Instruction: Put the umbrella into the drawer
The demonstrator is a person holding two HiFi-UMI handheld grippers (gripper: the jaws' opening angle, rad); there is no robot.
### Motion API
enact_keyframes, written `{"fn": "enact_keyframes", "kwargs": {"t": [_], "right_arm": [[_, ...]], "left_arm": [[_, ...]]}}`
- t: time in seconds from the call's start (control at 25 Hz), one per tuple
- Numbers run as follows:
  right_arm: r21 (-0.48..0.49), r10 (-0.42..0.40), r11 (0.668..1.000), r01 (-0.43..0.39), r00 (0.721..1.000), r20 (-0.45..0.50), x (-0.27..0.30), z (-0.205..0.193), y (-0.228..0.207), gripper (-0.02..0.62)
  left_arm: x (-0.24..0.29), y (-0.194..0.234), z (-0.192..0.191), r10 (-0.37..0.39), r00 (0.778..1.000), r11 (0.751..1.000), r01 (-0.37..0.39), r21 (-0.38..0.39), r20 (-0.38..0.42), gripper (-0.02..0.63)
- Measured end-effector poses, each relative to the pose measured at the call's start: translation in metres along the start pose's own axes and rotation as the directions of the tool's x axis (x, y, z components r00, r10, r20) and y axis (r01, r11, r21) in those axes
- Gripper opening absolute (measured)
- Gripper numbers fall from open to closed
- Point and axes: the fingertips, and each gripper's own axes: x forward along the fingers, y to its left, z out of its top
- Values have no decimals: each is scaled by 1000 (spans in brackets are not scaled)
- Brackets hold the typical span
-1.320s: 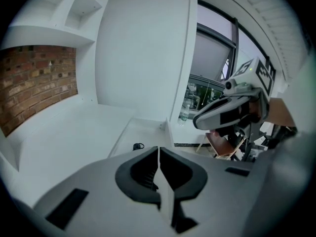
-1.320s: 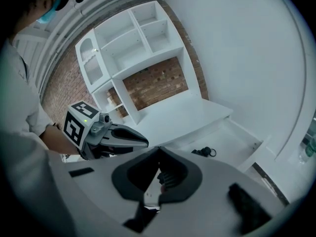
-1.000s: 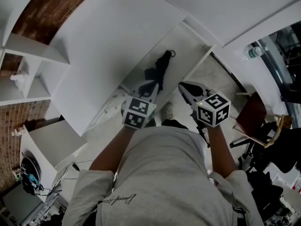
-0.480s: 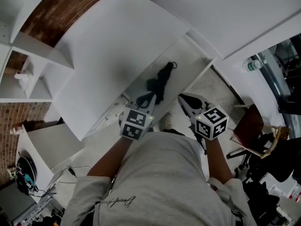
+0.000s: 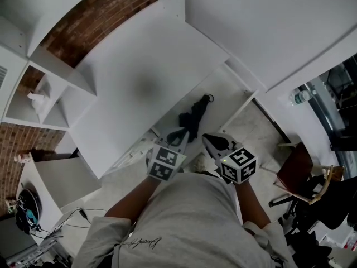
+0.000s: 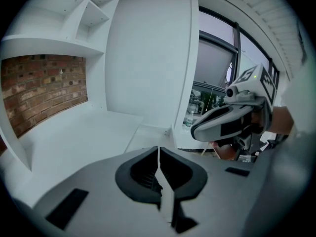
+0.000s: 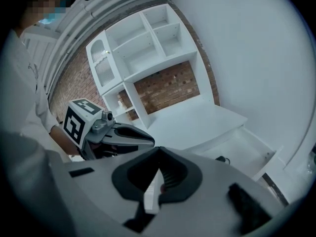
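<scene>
The black folded umbrella (image 5: 194, 115) lies inside the open white drawer (image 5: 226, 89), its strap loop toward the far end. My left gripper (image 5: 179, 133) hovers just short of the umbrella's near end, jaws shut and empty. Beside it on the right, my right gripper (image 5: 206, 138) is shut too, with nothing in it. In the left gripper view the closed jaws (image 6: 158, 154) point over the white desk, and the right gripper (image 6: 232, 120) shows beside them. The right gripper view has its closed jaws (image 7: 158, 157) low in the middle, the left gripper (image 7: 116, 135) at left and the drawer (image 7: 249, 144) beyond.
A white desk top (image 5: 139, 82) runs left of the drawer, with white shelf compartments (image 5: 44, 102) and a brick wall (image 5: 111, 7) behind. A wooden chair (image 5: 295, 172) and a water bottle (image 5: 301, 96) are at the right. The person's body fills the lower middle.
My right gripper has moved left, closer to the left gripper. The umbrella has stayed in the drawer, and both jaws have stayed shut.
</scene>
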Motion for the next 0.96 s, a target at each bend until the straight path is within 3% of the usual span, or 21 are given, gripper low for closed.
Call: {"fn": "enact_keyframes", "kwargs": {"t": [0.96], "right_arm": [[-29,-4,1000,4,1000,-6,-11,3,9,28]], "left_arm": [[-22,8,0,23,998,998,-20,-54,56,26]]}}
